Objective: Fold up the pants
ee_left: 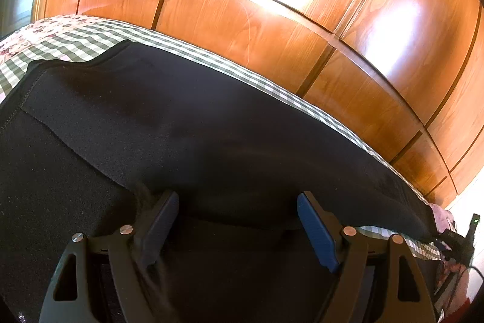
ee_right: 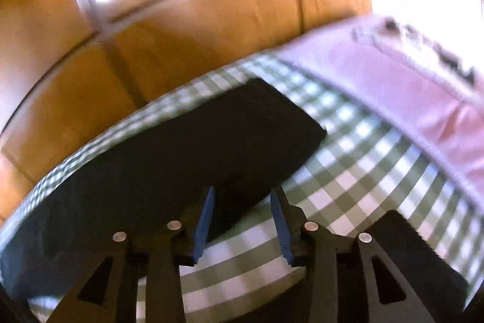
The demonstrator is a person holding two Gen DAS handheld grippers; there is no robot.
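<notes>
I keep both the left gripper (ee_left: 237,220) and right gripper (ee_right: 242,220) spread empty above the black pants (ee_left: 196,123), ready to pinch the next fold.

text: none legible | dark marks on pink cloth (ee_right: 423,99): blurred, unreadable

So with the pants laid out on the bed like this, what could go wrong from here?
1. Both the left gripper and the right gripper stand open with nothing pinched, so the black pants may get grabbed through one layer only and fold unevenly.
2. The far edge of the pants lies close to the edge of the checked bedspread; a pull that way could drag them off.
3. The right view is blurred, so aiming looks uncertain.
</notes>
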